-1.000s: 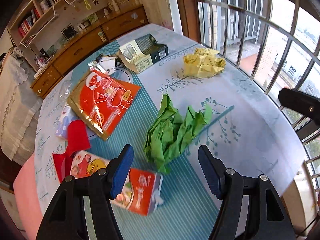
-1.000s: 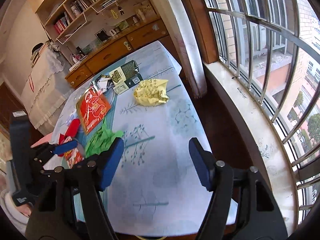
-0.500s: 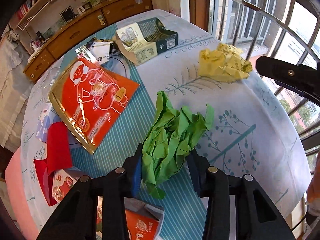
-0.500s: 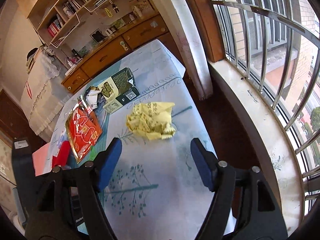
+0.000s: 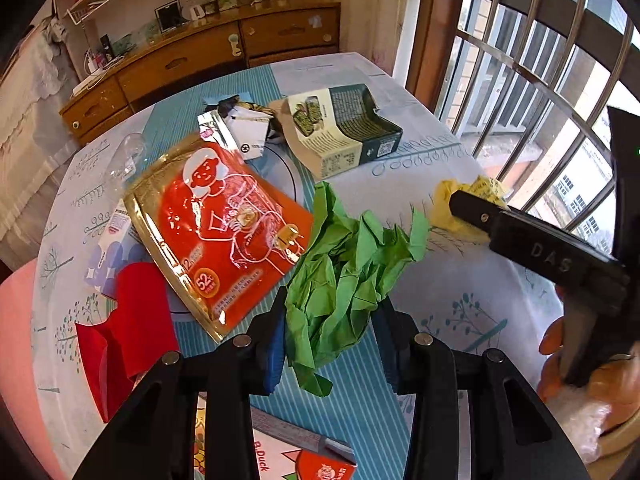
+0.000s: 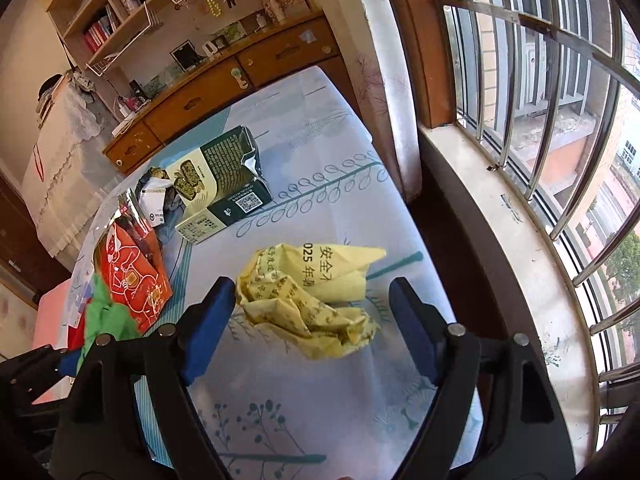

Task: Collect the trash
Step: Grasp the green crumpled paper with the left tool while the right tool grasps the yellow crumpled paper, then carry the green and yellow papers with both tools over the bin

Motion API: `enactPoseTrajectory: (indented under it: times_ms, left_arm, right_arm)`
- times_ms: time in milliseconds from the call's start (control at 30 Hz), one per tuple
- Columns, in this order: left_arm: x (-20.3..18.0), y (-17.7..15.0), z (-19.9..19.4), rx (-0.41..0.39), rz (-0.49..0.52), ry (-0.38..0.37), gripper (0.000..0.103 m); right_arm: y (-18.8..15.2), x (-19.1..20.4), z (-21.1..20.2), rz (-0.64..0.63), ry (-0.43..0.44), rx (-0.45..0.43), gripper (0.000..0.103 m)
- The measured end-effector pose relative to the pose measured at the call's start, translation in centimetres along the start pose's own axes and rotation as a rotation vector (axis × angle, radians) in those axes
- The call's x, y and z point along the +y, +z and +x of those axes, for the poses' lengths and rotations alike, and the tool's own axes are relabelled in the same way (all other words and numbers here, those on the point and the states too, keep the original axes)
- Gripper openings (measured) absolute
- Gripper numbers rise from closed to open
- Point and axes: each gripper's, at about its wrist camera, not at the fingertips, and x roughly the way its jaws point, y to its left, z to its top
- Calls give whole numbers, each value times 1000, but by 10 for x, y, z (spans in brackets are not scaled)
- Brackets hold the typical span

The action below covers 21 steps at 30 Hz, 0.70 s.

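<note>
A crumpled green paper (image 5: 344,264) sits between the blue pads of my left gripper (image 5: 330,340), which is shut on its lower part above the striped tablecloth (image 5: 360,408). A crumpled yellow printed paper (image 6: 312,300) lies on the cloth between the fingers of my right gripper (image 6: 312,316). That gripper's jaws are opening, and the right pad stands clear of the paper. In the left wrist view one of the right gripper's fingers (image 5: 500,220) reaches over the yellow paper (image 5: 476,192). The green paper (image 6: 108,316) shows at the left edge of the right wrist view.
A red foil pouch (image 5: 224,232), a dark green carton (image 5: 344,128), silver wrappers (image 5: 240,132), a red paper (image 5: 132,320) and a printed carton (image 5: 304,460) lie on the table. A wooden sideboard (image 5: 200,56) stands behind. The barred window (image 6: 540,100) runs along the right.
My left gripper moved in and shut on the green paper. My right gripper travelled forward and down until the yellow paper lay between its fingers, and its jaws widened.
</note>
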Motion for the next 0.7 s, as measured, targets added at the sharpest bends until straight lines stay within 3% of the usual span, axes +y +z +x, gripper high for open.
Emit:
enactPoseTrajectory:
  times_ms: [67,133,300,500,700]
  left_arm:
    - [5,0,-2,-2,-11,0,38]
    - [9,-2,-5,-4,-17,1,38]
    - [16,-10,-20,-11,-26,1,38]
    - [18,-29,-59,-46,-8,-6,38]
    - [18,-68,-114,-83,24,-10,38]
  right_arm:
    - [0,3,3,-9,11,-21,76]
    - [-1,6,4,-13,35,-24,61]
    - [-7,24,-4,-99,12,-31,50]
    - [-30,38,-42,-135,49,-35,49]
    - [-62,51,-104,-139,125,-49,49]
